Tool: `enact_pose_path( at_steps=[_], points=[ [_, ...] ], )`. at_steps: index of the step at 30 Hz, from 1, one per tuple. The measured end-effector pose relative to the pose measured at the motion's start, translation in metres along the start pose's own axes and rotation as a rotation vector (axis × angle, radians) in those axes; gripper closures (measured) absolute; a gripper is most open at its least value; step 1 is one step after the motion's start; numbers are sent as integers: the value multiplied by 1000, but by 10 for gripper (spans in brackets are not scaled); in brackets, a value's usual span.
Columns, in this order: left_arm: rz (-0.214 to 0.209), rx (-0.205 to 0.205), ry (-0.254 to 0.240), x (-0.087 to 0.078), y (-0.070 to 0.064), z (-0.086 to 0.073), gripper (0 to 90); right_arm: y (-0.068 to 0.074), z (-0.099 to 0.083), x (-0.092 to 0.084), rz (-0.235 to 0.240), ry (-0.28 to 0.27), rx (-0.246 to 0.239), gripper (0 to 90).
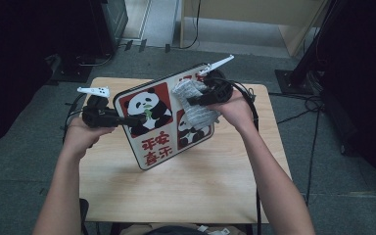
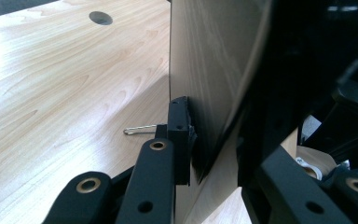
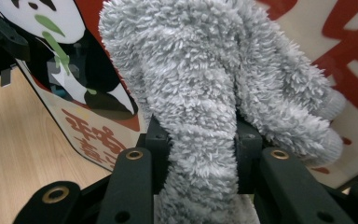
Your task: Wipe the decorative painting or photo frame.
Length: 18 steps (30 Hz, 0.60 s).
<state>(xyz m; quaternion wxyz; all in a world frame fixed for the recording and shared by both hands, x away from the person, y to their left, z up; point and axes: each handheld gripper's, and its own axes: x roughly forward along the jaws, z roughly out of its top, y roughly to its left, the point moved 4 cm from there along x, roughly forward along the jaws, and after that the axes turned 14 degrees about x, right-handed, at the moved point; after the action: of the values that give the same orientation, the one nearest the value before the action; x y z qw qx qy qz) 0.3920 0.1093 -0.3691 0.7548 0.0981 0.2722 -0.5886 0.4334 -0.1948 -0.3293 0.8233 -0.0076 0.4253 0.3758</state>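
Panda board (image 1: 164,117), a rounded panel printed with pandas and red characters, stands tilted on its lower edge at the centre of the high view, resting on the wooden counter (image 1: 186,191). Left gripper (image 1: 134,119), at centre left, has its jaws pinched on the board's left edge. Right gripper (image 1: 192,101), at upper centre right, presses a grey fluffy cloth (image 1: 196,105) against the printed face, jaws clamped on the cloth.

Left gripper view: the board's plain wooden back (image 2: 209,70) rises through the middle of the frame, its edge gripped between the jaws (image 2: 200,154) at lower centre. Counter surface (image 2: 65,84) fills the left half, with a round hole (image 2: 100,17) at upper left.

Right gripper view: the cloth (image 3: 205,93) occupies the centre, bunched and squeezed between the jaws (image 3: 204,158) at the bottom. The printed face (image 3: 74,79) lies behind the cloth, touching it; the counter (image 3: 14,140) shows at lower left.
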Motion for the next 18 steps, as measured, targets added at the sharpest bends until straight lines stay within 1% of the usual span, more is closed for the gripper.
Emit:
enact_pose_path(
  at_steps=[18],
  points=[
    [-2,-2,1,0,0,0,786,-5,-17,11,22,10,18,677]
  ],
)
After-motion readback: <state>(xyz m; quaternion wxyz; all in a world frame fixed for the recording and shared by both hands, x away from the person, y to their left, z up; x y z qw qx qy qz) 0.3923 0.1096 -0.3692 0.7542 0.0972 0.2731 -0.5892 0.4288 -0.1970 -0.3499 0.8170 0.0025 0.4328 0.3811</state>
